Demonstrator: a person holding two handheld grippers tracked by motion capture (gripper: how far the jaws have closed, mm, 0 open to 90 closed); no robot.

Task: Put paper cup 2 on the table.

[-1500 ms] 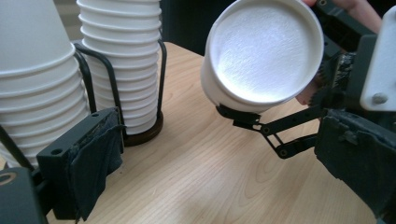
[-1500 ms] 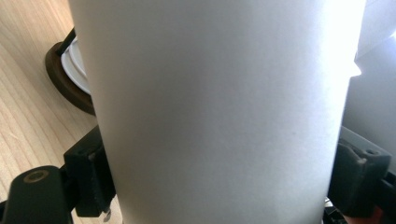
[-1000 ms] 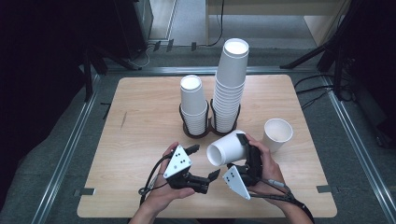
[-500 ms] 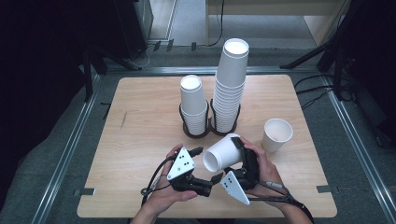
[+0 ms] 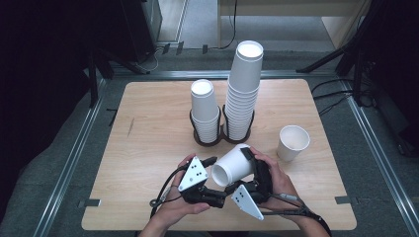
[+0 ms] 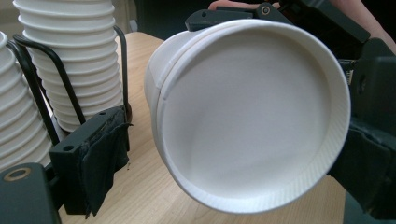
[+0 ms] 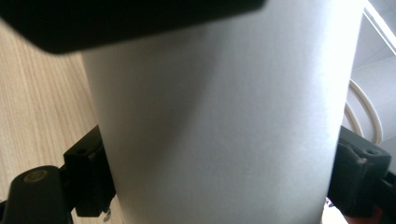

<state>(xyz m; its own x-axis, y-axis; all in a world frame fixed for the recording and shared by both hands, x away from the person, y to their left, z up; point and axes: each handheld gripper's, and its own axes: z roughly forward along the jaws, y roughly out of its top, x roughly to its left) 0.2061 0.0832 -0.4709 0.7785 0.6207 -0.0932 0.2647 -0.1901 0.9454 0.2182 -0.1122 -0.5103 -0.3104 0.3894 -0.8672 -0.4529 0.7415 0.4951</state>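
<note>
A white paper cup [image 5: 234, 165] is held tilted above the table's front, its mouth turned toward the left gripper. My right gripper [image 5: 245, 170] is shut on its wall; in the right gripper view the cup [image 7: 224, 121] sits between both pads [image 7: 88, 177]. My left gripper [image 5: 217, 177] stands open at the cup's rim. In the left gripper view the cup's mouth [image 6: 252, 116] lies between the jaws, and the left pad [image 6: 100, 158] stands just clear of it. These jaws have just been closing.
A black wire holder [image 5: 197, 138] at the table's middle carries a short stack of cups [image 5: 203, 111] and a tall stack [image 5: 244, 89]. One upright cup [image 5: 293, 142] stands to the right. Bare wood [image 5: 143, 138] lies to the left.
The held cup has come down and left, so its mouth now lies between the left gripper's jaws. Those jaws have narrowed a little.
</note>
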